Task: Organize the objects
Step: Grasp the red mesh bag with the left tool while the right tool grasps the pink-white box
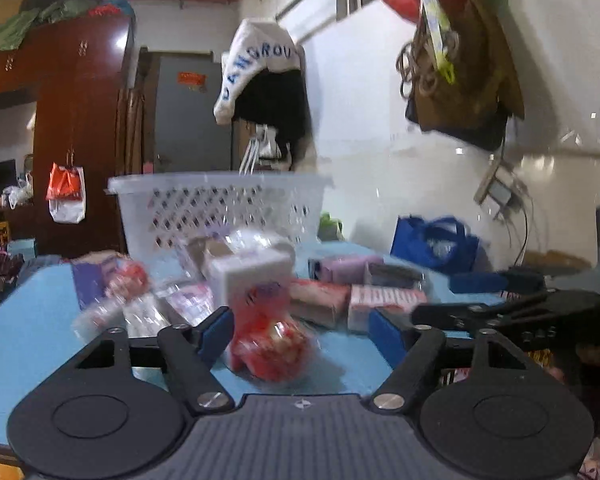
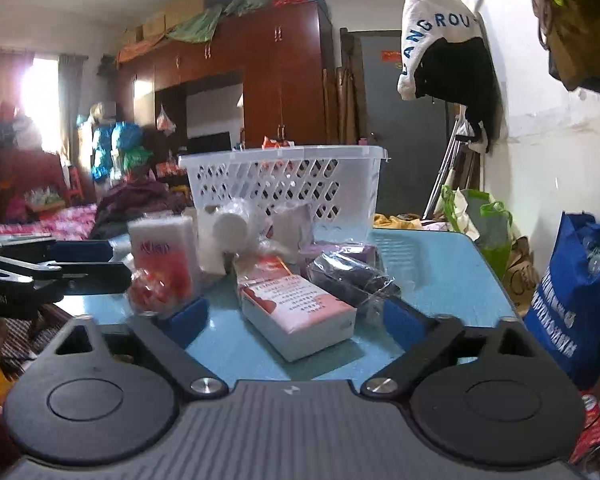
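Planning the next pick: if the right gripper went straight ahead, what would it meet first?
Probably the pink-and-white box, lying on the blue table between the open right gripper fingers; depth is hard to judge.

Blue capital letters reading "LANGROU" ran along the white fabric garment (image 2: 432, 28) hung on the wall at upper right of the right wrist view. Print on the pink-and-white carton (image 2: 300, 312) and blue bag (image 2: 572, 300) was illegible.

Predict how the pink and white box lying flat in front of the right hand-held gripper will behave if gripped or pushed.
The pink and white box looks like stiff carton, so probably holds shape. Lying flat, it likely slides on the blue table rather than rolling or tipping.
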`<state>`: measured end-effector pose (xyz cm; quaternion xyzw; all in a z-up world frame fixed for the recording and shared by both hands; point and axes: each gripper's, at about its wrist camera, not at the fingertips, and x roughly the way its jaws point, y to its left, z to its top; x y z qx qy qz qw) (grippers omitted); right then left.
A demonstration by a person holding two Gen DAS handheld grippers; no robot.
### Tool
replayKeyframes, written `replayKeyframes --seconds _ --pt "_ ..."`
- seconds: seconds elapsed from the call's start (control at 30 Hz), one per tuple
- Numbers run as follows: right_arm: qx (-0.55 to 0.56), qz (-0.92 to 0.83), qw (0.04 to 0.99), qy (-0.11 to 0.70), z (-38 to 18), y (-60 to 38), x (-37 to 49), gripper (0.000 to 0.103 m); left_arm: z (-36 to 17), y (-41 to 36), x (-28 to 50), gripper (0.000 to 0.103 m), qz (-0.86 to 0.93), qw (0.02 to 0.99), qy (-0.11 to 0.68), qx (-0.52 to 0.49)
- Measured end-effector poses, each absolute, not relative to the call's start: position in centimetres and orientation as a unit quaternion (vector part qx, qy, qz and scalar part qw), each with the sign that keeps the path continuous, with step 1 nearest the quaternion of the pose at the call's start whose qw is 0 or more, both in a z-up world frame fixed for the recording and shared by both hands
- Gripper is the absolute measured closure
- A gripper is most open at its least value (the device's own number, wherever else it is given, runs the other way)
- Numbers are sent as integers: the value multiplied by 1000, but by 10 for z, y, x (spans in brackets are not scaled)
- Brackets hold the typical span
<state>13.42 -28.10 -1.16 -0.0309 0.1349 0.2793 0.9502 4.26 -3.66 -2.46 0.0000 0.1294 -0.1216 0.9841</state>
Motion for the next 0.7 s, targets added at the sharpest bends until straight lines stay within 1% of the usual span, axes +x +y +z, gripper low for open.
replayKeyframes --seconds 0.03,0.1,0.3,0.37,0.4,0.7 --pt "-32 278 949 141 -17 -280 136 21 -29 -37 44 33 -123 983 135 0" --pt "-28 275 949 151 -23 -280 142 22 -36 -38 47 35 -114 983 144 3" --pt "-23 280 947 153 -33 -278 147 22 -49 -36 49 35 -108 981 163 5" --pt "-30 281 947 150 -34 -277 144 30 -51 -38 47 35 -107 981 161 8" --pt "-36 278 948 149 -33 -276 142 38 -52 -38 47 35 -106 981 160 9" --pt "-59 293 944 140 -32 -271 125 39 -51 -41 46 34 -105 983 153 15"
